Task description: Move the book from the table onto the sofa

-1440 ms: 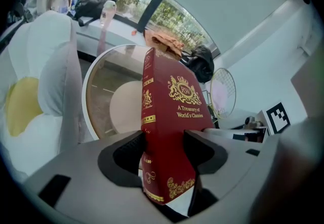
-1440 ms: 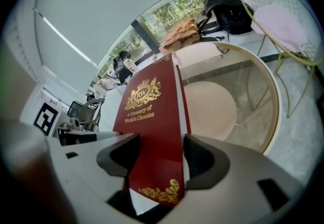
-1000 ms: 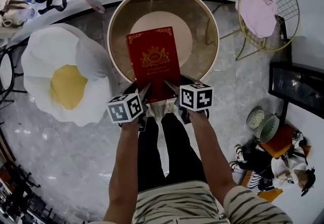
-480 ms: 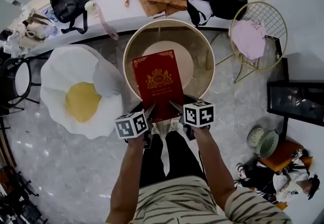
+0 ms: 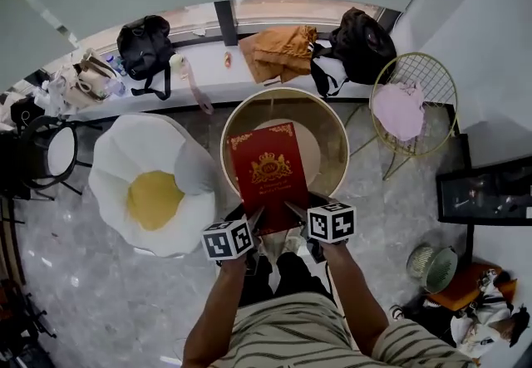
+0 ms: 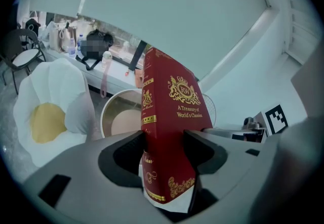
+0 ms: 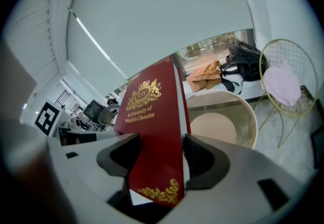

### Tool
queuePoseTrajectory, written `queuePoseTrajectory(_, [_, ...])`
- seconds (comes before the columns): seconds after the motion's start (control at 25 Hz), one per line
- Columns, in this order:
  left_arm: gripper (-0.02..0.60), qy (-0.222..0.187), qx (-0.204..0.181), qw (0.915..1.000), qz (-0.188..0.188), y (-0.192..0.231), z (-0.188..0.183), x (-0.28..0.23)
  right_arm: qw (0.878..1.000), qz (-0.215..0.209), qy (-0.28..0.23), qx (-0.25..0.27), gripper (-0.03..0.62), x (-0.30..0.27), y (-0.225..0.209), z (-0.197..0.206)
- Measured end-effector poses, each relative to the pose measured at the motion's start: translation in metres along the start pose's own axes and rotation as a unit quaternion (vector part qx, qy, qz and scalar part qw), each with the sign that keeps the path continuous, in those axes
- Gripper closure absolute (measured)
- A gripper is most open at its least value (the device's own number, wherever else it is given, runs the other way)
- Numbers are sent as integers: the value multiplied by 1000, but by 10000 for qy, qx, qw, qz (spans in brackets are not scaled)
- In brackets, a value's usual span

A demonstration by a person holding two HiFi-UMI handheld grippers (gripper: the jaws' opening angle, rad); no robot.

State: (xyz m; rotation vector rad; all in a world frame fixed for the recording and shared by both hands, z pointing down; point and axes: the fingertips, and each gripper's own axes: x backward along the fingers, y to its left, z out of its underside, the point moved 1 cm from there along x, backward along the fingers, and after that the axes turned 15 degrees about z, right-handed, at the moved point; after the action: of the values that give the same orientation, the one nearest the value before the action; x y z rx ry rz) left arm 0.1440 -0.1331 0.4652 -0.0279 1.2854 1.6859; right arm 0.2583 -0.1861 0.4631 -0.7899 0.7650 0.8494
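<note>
Lounge-type rm: egg sofa (image 5: 150, 192), round table (image 5: 337, 121), wire chair (image 5: 432, 84); bags (image 5: 145, 42) on ledge (image 5: 220, 80)

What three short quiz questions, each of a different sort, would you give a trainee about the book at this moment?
1. Multiple choice: what grips the red book? A) the left claw only; B) the right claw only; C) both claws.
2. True or false: the book lies flat on the round table, with no claw touching it.
3. Fill in: in the head view, the egg-shaped sofa stands to the table's ____.
Key: 1 C. 2 False: both claws are shut on it. 3 left.
</note>
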Motion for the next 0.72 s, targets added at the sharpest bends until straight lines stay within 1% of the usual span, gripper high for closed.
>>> queuePoseTrajectory(0.08, [328,-130,-77,9999,7,-11,-13,9,9999,-16,-121,79,306,12,6,-14])
queuePoseTrajectory(0.2, [328,-204,-133,9997,4,-32,-21,30,9998,-41,-192,91,306,38,18,-22])
queuePoseTrajectory(0.32, [328,-320,-267,9991,3,-49,-32,45,9993,-102,-341,122,306,57,27,-34])
queuePoseTrajectory(0.52, [328,-608,-376,9974,-23,-73,-38,70,9975,-229,-537,404,306,87,41,-46])
queuePoseTrajectory(0.72, [327,-908,-453,9948,-88,-89,-53,91,9946,-381,-741,617,306,106,56,-64])
